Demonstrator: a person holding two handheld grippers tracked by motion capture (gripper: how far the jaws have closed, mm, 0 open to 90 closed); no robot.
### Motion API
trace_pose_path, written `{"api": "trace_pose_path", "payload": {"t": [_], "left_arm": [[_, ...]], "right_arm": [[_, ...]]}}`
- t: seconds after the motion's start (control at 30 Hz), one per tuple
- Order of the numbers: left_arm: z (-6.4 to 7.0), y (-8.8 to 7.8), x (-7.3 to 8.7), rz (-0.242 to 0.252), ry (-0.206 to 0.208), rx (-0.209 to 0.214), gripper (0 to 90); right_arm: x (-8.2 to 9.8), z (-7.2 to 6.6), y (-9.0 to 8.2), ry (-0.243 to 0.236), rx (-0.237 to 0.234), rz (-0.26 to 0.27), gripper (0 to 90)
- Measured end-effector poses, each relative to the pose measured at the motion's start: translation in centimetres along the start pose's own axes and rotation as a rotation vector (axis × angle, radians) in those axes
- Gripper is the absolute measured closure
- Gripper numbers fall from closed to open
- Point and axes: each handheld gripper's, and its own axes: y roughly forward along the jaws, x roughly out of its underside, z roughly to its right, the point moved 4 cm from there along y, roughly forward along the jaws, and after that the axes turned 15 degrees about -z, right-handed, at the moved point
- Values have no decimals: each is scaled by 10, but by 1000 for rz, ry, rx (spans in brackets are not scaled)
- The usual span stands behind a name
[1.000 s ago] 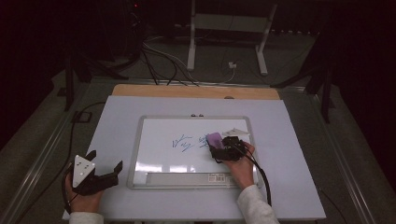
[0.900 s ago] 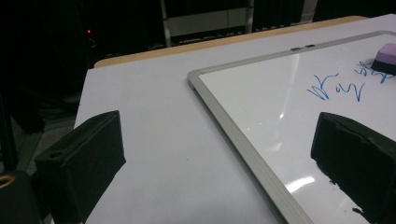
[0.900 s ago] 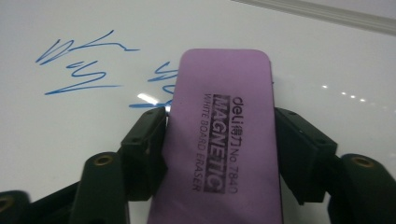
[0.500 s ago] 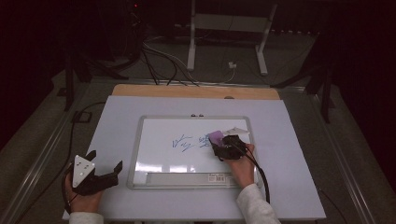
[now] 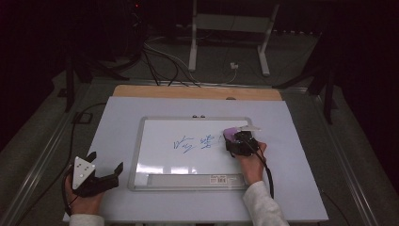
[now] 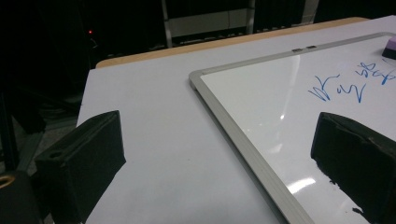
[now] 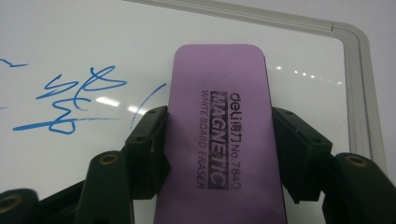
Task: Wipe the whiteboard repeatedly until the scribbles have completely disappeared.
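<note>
High view: a whiteboard (image 5: 188,150) with a silver frame lies flat on a pale surface (image 5: 117,122), whose far edge shows a strip of bare wood. Blue handwriting (image 5: 197,141) runs across the middle of the board, and a labelled strip sits along its near edge. The right gripper (image 5: 234,139), held in the person's right hand (image 5: 251,162), is over the right part of the board, just right of the writing. Its fingers are closed on a purple eraser (image 5: 230,133), gripping it by its two long sides. A black cable trails from this gripper back toward the person's sleeve.

Right gripper view: the eraser (image 7: 224,135) lies between the two black fingers (image 7: 147,140), its top face printed "MAGNETIC WHITE BOARD ERASER". It rests against the board beside the end of the blue strokes (image 7: 70,100), near the board's rounded corner frame.

Left gripper view: the left gripper (image 6: 215,154) points toward the board's left frame edge; its fingers stand wide apart with nothing between them, one over the bare surface, the other over the board.

High view: the left gripper (image 5: 106,167), with its grey three-cornered plate on top, is held in the left hand (image 5: 84,202) at the near left of the surface, beside the board's near left corner and well apart from the eraser.
</note>
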Motion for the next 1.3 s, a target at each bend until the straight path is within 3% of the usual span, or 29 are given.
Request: {"api": "trace_pose_path", "payload": {"t": [0.17,0.33,0.5,0.63,0.97,1.07,1.17,1.3], "left_arm": [[1,0,0,-1,2,-1,36],[1,0,0,1,1,0,36],[1,0,0,0,1,0,37],[0,0,0,1,2,0,37],[0,0,0,1,0,1,36],[0,0,0,1,1,1,36],[1,1,0,0,2,1,36],[0,0,0,2,1,1,37]], "right_arm": [[2,-7,-1,-24,-9,-4,407],[8,-26,-5,-76,-43,-14,407],[11,-36,-7,-103,-56,-19,407],[8,-33,-5,-90,-45,-16,407],[-10,-5,4,-5,11,-27,408],[-11,-6,4,-6,22,-31,408],[-10,-13,4,-17,-7,-33,408],[-4,-29,0,-73,-29,-40,408]]}}
